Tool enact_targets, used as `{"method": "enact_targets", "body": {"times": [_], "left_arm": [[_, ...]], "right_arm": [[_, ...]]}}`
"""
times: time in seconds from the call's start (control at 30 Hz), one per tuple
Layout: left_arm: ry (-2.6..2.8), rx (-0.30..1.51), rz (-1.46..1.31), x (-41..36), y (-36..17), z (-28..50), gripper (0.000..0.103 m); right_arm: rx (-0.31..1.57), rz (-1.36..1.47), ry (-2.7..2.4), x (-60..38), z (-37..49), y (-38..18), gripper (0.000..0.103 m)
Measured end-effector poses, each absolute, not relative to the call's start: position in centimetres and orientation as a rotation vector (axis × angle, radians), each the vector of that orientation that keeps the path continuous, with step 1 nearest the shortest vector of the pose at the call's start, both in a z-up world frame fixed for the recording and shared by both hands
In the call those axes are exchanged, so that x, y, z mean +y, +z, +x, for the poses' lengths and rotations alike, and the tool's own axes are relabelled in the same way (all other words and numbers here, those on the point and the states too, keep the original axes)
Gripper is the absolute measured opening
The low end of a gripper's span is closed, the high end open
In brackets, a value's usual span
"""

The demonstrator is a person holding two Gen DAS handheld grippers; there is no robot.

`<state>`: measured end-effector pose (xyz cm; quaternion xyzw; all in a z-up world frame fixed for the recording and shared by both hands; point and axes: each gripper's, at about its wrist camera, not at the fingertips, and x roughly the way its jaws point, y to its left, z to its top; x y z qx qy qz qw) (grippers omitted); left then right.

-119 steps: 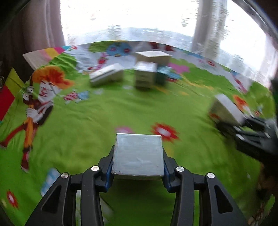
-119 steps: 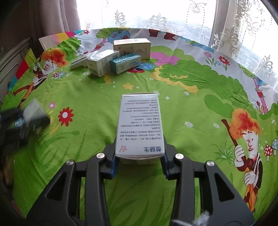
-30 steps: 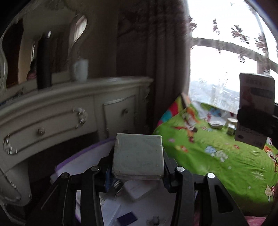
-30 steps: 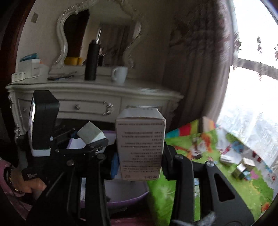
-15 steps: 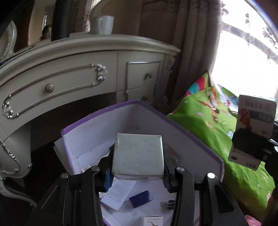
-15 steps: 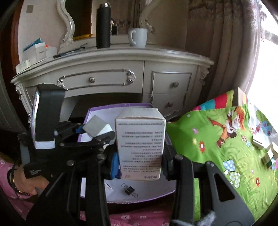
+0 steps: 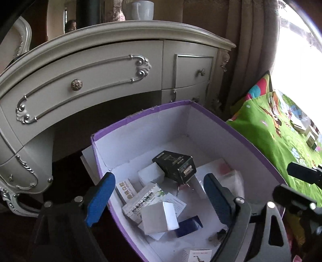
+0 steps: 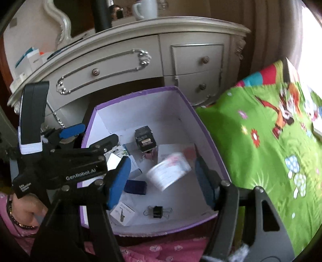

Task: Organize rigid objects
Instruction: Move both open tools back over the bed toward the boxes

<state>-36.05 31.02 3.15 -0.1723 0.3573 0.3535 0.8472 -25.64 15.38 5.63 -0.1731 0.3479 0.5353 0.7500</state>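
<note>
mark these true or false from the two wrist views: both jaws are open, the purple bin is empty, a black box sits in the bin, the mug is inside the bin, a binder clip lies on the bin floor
1. Both grippers' jaws are open. True: the left gripper and right gripper have just opened, nothing pressed between the pads.
2. The purple-edged cardboard bin is empty. False: it holds several small boxes.
3. A black printed box sits in the bin. True.
4. The white ceramic mug is inside the bin. False: it stands on the cream dresser.
5. A black binder clip lies on the bin floor. True.

Cream dresser (image 7: pixel 112 66) beside brown curtains (image 7: pixel 249 50); bright window (image 7: pixel 297 52) right.
</note>
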Motion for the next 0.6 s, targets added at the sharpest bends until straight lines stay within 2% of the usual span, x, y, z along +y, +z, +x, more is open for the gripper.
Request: {"method": "enact_targets", "body": {"times": [0.13,0.33,0.4,0.6], "left_arm": [[0.718,0.776,-0.372,30.1,2.9,-35.3,0.09],[0.585,0.797,-0.439,27.8,3.3,-32.2,0.09],[0.491,0.824,-0.424,25.8,3.5,-29.7,0.091],[0.131,0.885,-0.36,17.0,3.5,-20.0,0.091]], "right_arm": [[0.771,-0.319,1.108,13.0,-23.7,5.8,0.072],[0.796,-0.174,0.89,5.7,-17.5,6.2,0.081],[0.799,-0.116,0.774,2.2,-14.7,6.0,0.084],[0.838,-0.005,0.436,-8.9,-7.3,4.5,0.084]]}}
